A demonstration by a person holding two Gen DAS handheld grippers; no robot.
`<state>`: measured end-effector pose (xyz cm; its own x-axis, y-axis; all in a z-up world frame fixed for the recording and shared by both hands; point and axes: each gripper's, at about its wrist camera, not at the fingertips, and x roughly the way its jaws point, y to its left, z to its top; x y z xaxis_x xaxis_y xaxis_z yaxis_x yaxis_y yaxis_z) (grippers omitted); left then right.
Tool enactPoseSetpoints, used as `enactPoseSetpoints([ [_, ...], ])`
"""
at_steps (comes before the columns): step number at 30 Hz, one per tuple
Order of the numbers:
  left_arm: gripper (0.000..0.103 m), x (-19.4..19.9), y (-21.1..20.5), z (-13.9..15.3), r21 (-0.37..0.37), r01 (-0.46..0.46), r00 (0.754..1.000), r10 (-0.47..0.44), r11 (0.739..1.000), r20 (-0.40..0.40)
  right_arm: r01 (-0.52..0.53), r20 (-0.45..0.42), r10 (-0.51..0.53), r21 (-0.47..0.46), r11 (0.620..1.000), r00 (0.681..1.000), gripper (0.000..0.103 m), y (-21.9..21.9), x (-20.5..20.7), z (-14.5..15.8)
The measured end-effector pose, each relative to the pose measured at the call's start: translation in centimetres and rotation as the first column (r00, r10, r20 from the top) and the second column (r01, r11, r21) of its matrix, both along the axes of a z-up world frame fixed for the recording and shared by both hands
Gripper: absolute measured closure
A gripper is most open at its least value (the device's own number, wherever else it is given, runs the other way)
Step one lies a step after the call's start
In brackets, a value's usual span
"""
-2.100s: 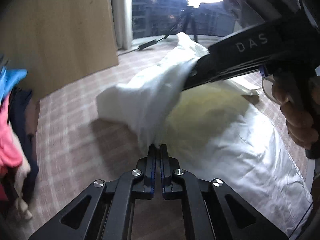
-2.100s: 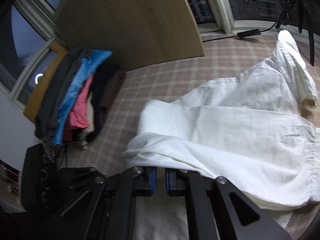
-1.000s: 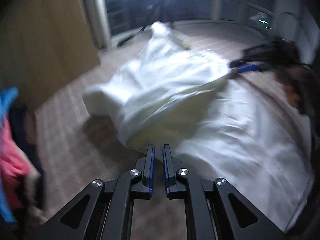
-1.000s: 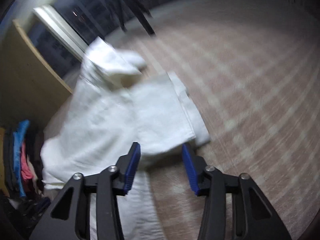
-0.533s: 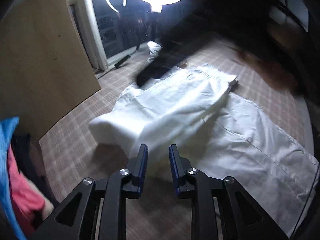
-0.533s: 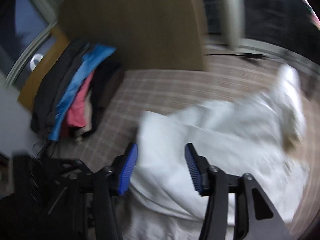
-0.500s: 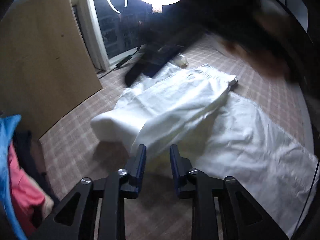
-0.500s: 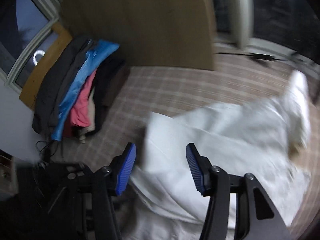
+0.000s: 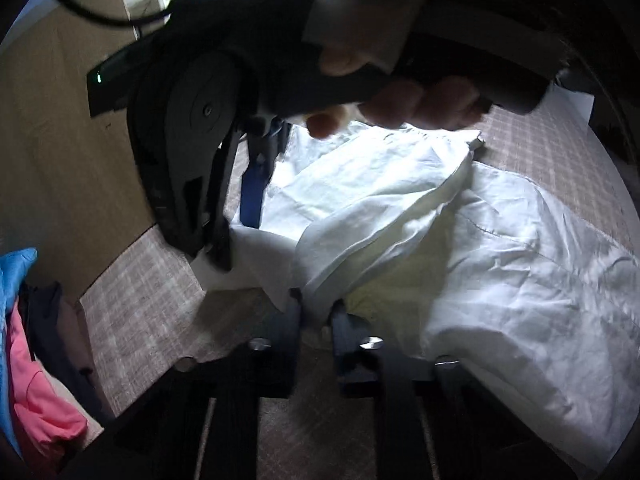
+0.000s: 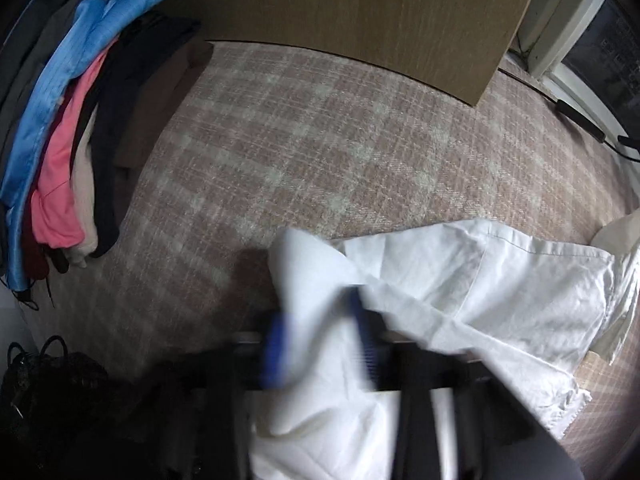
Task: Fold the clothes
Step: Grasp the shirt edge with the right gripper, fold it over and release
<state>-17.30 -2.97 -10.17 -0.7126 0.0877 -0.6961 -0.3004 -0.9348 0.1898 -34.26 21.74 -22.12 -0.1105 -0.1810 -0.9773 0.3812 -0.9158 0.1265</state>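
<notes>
My right gripper (image 9: 250, 200) is black with blue fingers (image 9: 251, 196), a green light, and a pale sleeve (image 9: 360, 8) above.

The right tongs (image 10: 320, 344) are motion-blurred, their blue pads (image 10: 276, 350) half buried in white cloth (image 10: 460, 288).

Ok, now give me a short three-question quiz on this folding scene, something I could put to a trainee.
1. True or false: the white garment lies on a bare wooden floor.
2. Which colour shows in the clothes pile? A blue, B green, C yellow.
3. What sits between the fingers of the left hand-held gripper?

Key:
1. False: it lies on the checked cover.
2. A.
3. A fold of the white garment, with the jaws closing on it.
</notes>
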Motion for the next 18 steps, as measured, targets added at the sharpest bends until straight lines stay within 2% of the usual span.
enactPoseSetpoints([
  [4, 0.098, 0.8, 0.2, 0.4, -0.019, 0.024, 1.000, -0.025, 1.000, -0.020, 0.051, -0.013, -0.051, -0.051, 0.997, 0.999, 0.099, 1.2, -0.6, -0.5],
  [8, 0.099, 1.7, 0.6, -0.4, -0.016, 0.051, 0.998, -0.051, 0.999, 0.032, 0.124, -0.001, -0.125, -0.097, 0.988, 0.992, 0.100, 2.5, -1.1, -1.9],
  [11, 0.101, 2.6, 1.1, -0.7, -0.012, 0.105, 0.990, -0.103, 0.994, 0.098, 0.155, 0.006, -0.155, -0.116, 0.981, 0.988, 0.100, 3.2, -1.4, -2.3],
  [13, 0.097, 3.0, 1.1, -0.3, -0.006, 0.126, 0.984, -0.124, 0.992, 0.126, 0.165, 0.039, -0.161, -0.135, 0.977, 0.986, 0.097, 3.6, -1.5, -2.3],
  [15, 0.097, 2.3, 0.0, 1.8, 0.043, 0.083, 0.992, -0.087, 0.996, 0.086, 0.178, 0.041, -0.173, -0.220, 0.959, 0.984, 0.089, 4.8, -1.4, -0.6],
  [17, 0.096, 1.2, -1.2, 4.1, 0.100, 0.047, 0.998, -0.050, 0.994, 0.025, 0.193, 0.012, -0.200, -0.323, 0.926, 0.980, 0.081, 6.7, -0.4, 1.9],
  [18, 0.094, 0.4, -1.5, 4.8, 0.116, 0.034, 0.999, -0.035, 0.993, 0.006, 0.197, -0.029, -0.222, -0.358, 0.912, 0.975, 0.081, 8.0, 0.4, 3.5],
])
